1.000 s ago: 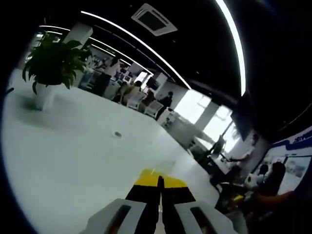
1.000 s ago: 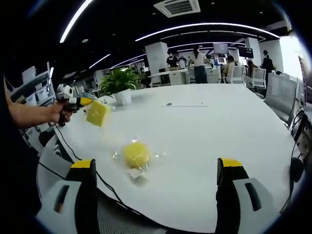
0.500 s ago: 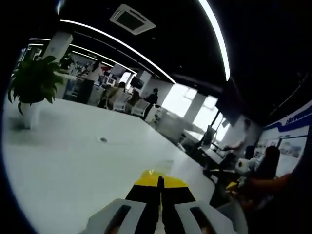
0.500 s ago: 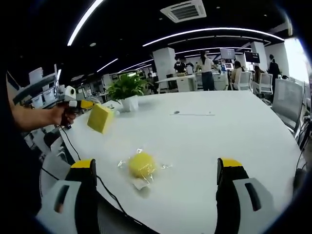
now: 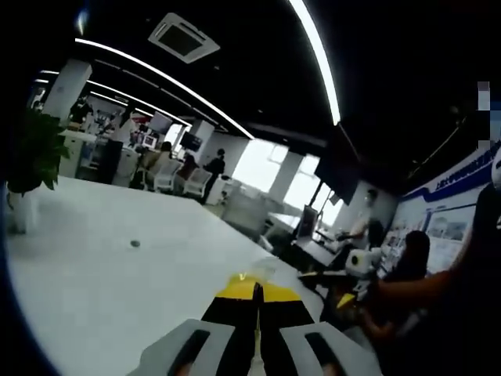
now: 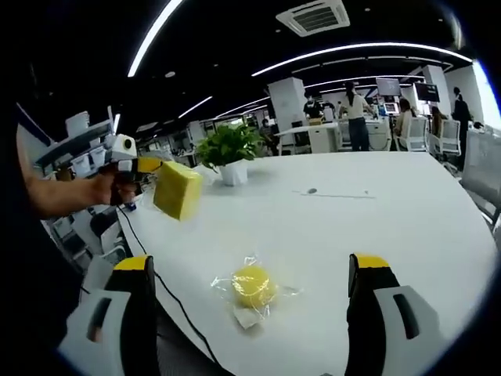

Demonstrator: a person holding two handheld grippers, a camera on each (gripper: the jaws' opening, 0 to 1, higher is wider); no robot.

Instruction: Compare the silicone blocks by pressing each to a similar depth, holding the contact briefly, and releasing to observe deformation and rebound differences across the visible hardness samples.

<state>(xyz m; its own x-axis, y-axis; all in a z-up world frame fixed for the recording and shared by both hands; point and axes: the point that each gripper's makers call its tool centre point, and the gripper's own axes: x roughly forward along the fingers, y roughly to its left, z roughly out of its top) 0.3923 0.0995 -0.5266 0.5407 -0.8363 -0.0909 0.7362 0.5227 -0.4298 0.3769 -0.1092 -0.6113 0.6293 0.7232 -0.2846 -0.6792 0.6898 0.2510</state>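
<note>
Right gripper view shows the left hand-held gripper (image 6: 149, 166) clamped on a yellow block (image 6: 178, 190) above the white counter (image 6: 376, 227), a yellow ball (image 6: 252, 286) in clear wrap lying near the edge. Right hand-held gripper (image 6: 249, 270) jaws stand wide apart.

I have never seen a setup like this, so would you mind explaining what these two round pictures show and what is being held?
A person holds a two-jaw gripper in each hand, and each carries a fisheye camera looking along its jaws. In the left gripper view, the left gripper has its jaws closed on a yellow block; the right gripper view shows that yellow block lifted above the white table. The right gripper is open and holds nothing. On the table lie a round yellow sample in clear wrapping and a potted plant.
</note>
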